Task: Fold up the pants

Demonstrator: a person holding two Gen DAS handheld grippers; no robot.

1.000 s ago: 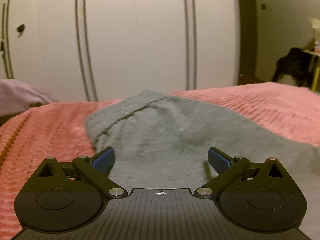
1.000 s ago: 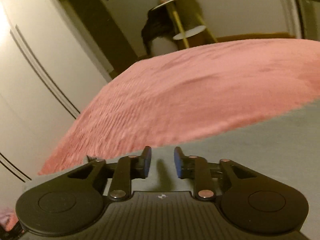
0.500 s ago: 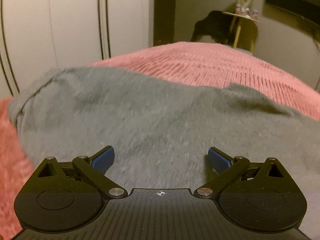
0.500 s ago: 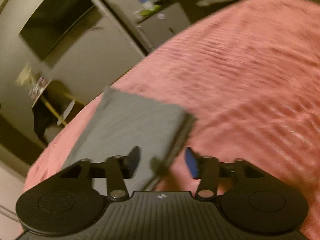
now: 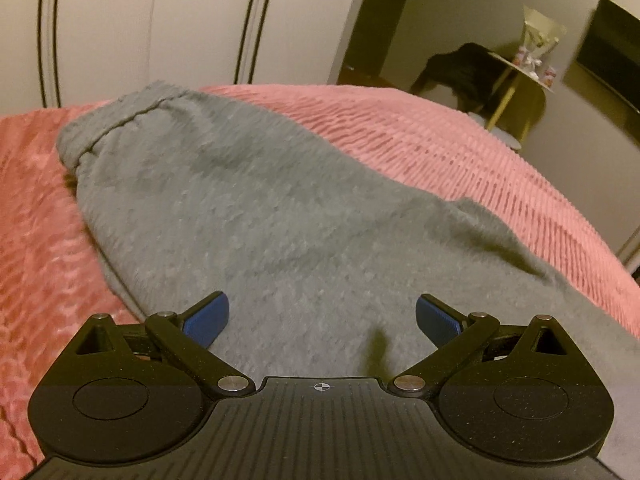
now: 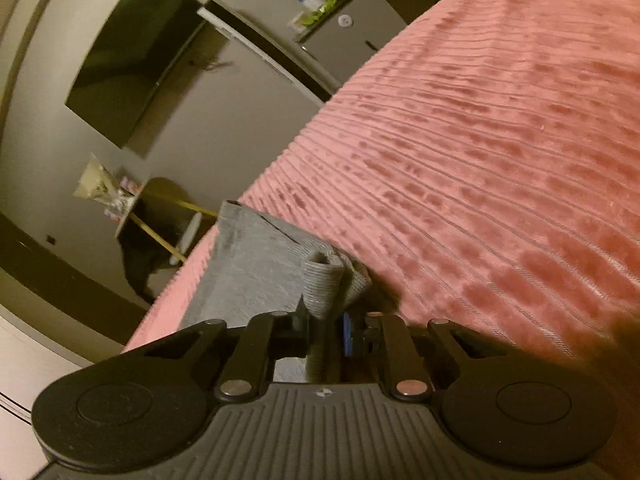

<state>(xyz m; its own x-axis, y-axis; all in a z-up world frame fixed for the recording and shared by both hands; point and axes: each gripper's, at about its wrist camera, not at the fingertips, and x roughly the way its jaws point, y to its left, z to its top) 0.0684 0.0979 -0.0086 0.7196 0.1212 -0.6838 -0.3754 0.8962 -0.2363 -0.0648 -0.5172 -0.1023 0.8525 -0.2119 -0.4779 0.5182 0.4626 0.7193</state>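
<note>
Half a second ago our right gripper [image 6: 325, 330] stood open at the cuff; now its jaws pinch what looks like the hem of the grey pants [image 5: 280, 216], so a fold can start. They lie on the pink bedspread [image 5: 460, 152]. Our left gripper [image 5: 322, 316] hovers low over them, jaws spread.

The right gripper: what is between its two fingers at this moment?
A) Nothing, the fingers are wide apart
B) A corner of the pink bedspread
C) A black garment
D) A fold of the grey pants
D. In the right wrist view the right gripper is shut on a bunched fold of the grey pants, which lie on the pink bedspread; the left gripper stands open above the cloth.
</note>
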